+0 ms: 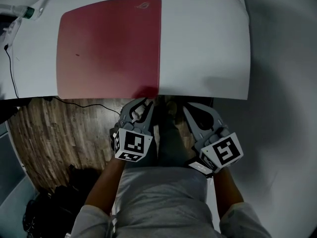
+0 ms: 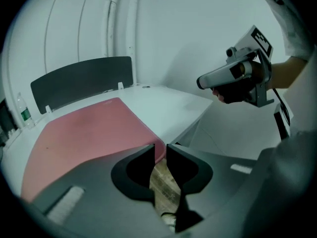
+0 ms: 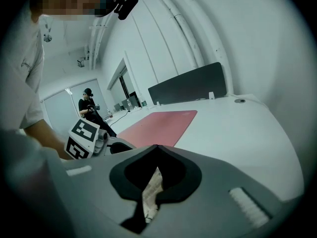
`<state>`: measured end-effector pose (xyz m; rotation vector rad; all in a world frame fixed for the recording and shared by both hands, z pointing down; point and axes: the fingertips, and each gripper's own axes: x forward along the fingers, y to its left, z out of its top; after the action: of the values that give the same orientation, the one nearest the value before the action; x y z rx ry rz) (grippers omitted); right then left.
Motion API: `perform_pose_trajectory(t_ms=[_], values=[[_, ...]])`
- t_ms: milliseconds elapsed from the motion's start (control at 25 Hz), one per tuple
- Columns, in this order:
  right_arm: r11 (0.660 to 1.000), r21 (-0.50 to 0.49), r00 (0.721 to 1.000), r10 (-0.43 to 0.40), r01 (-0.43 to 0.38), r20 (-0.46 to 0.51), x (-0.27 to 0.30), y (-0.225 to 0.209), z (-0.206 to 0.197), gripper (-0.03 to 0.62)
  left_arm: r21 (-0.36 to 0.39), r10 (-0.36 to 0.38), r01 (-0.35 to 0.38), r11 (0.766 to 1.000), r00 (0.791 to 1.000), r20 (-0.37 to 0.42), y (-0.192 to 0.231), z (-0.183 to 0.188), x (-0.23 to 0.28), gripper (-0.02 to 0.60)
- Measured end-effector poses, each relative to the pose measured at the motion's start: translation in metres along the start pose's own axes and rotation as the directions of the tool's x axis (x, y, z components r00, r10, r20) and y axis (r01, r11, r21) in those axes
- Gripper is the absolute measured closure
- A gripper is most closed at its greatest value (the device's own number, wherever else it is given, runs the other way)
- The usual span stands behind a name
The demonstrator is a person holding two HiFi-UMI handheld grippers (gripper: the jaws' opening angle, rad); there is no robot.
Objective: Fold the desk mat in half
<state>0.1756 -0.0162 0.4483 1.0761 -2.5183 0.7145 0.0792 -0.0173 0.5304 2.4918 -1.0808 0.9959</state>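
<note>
The red desk mat (image 1: 109, 46) lies flat on the left half of the white desk (image 1: 203, 43), with its near right corner at the desk's front edge. Both grippers hang just in front of that edge, over the floor. My left gripper (image 1: 146, 103) points at the mat's near right corner; in the left gripper view it (image 2: 160, 150) stands open, a narrow gap between the jaws and nothing in it, the mat (image 2: 84, 133) just beyond. My right gripper (image 1: 190, 107) is to its right, tips together (image 3: 157, 147) and empty, well short of the mat (image 3: 161, 125).
A bottle (image 1: 25, 11) stands at the desk's far left corner. A black cable (image 1: 12, 78) runs down the left edge. A dark partition panel (image 2: 81, 81) lines the back. Wooden floor (image 1: 64, 133) and a black bag (image 1: 54, 202) lie below. A person (image 3: 89, 105) stands far off.
</note>
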Motion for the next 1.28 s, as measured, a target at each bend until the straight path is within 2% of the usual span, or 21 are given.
perform_pose_trajectory(t_ms=[120, 280, 400, 520, 600, 640, 720, 880, 1080, 1120, 1200, 1280], values=[[1.0, 0.007, 0.999, 0.021, -0.021, 0.035, 0.003, 0.0, 0.002, 0.588, 0.032, -0.007, 0.007, 0.999, 1.0, -0.014, -0.005, -0.005, 0.012, 0.483], [1.0, 0.007, 1.0, 0.014, -0.014, 0.012, 0.0, -0.006, -0.004, 0.587, 0.066, 0.015, -0.012, 0.998, 0.999, -0.044, -0.009, -0.012, 0.025, 0.453], [1.0, 0.017, 1.0, 0.003, -0.003, 0.009, 0.0, -0.011, -0.007, 0.588, 0.133, 0.067, -0.059, 0.989, 0.996, -0.059, -0.009, -0.014, 0.03, 0.449], [1.0, 0.024, 1.0, 0.006, -0.007, 0.002, 0.001, -0.015, -0.011, 0.588, 0.216, 0.147, -0.132, 0.967, 0.987, -0.057, -0.008, -0.014, 0.031, 0.436], [1.0, 0.029, 1.0, 0.01, -0.01, -0.005, 0.001, -0.016, -0.012, 0.588, 0.238, 0.174, -0.155, 0.959, 0.983, -0.062, -0.006, -0.015, 0.034, 0.427], [0.999, 0.031, 1.0, 0.011, -0.011, -0.006, 0.002, -0.017, -0.012, 0.586, 0.24, 0.179, -0.159, 0.958, 0.982, -0.067, -0.005, -0.016, 0.035, 0.414], [0.999, 0.034, 1.0, 0.012, -0.012, -0.007, 0.002, -0.019, -0.013, 0.588, 0.235, 0.188, -0.167, 0.958, 0.979, -0.072, -0.004, -0.015, 0.037, 0.428], [0.999, 0.039, 1.0, 0.025, -0.025, 0.004, 0.002, -0.02, -0.011, 0.587, 0.187, 0.191, -0.175, 0.967, 0.979, -0.072, -0.001, -0.014, 0.036, 0.449], [0.999, 0.013, 0.999, 0.038, -0.038, 0.009, 0.004, -0.023, -0.009, 0.588, 0.122, 0.158, -0.149, 0.981, 0.985, -0.064, 0.001, -0.013, 0.035, 0.469], [0.999, 0.01, 0.999, 0.041, -0.041, 0.005, 0.004, -0.023, -0.01, 0.588, 0.111, 0.15, -0.143, 0.984, 0.987, -0.061, 0.001, -0.013, 0.035, 0.478], [0.999, 0.006, 0.999, 0.046, -0.046, -0.003, 0.003, -0.023, -0.011, 0.588, 0.093, 0.148, -0.142, 0.985, 0.987, -0.057, 0.0, -0.01, 0.033, 0.543], [0.999, 0.01, 0.999, 0.049, -0.049, 0.006, 0.002, -0.024, -0.008, 0.588, 0.071, 0.153, -0.149, 0.986, 0.987, -0.056, 0.0, -0.008, 0.032, 0.546]])
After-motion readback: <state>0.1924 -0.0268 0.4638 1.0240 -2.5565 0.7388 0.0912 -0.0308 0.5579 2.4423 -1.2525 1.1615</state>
